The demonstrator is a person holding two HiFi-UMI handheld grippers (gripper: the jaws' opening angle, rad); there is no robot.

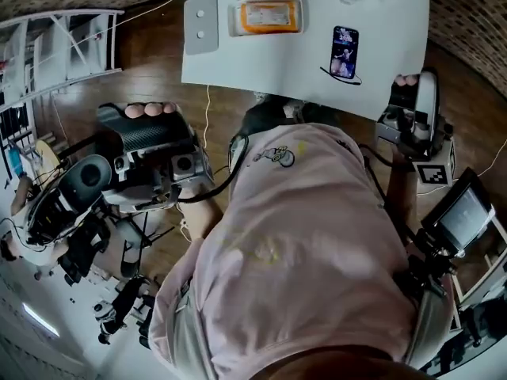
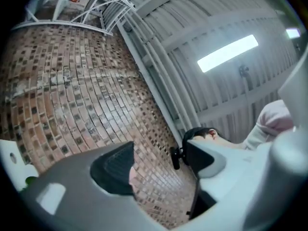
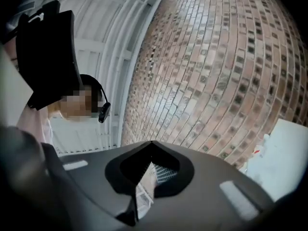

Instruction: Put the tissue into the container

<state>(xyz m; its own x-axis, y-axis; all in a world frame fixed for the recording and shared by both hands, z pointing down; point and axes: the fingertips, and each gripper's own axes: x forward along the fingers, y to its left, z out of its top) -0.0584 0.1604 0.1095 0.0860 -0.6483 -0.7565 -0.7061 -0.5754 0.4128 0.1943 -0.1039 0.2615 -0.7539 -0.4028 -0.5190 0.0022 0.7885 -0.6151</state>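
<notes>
Neither claw is pointing at the table (image 1: pixel 261 62) right now. Left claw (image 2: pixel 159 165) is open and empty, right claw (image 3: pixel 151 146) is pinched closed on nothing. The orange tissue pack (image 1: pixel 269 16) lies at 12 o'clock, long axis 9-to-3, about 1 o'clock from the left claw.

brick wall (image 2: pixel 62 90) | wooden floor (image 1: pixel 150 62) | white table (image 1: pixel 388 22) — ceiling strip light (image 2: pixel 226 52)

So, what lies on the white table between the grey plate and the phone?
A clear container holding something orange, between grey plate and phone; head view shows it.
</notes>
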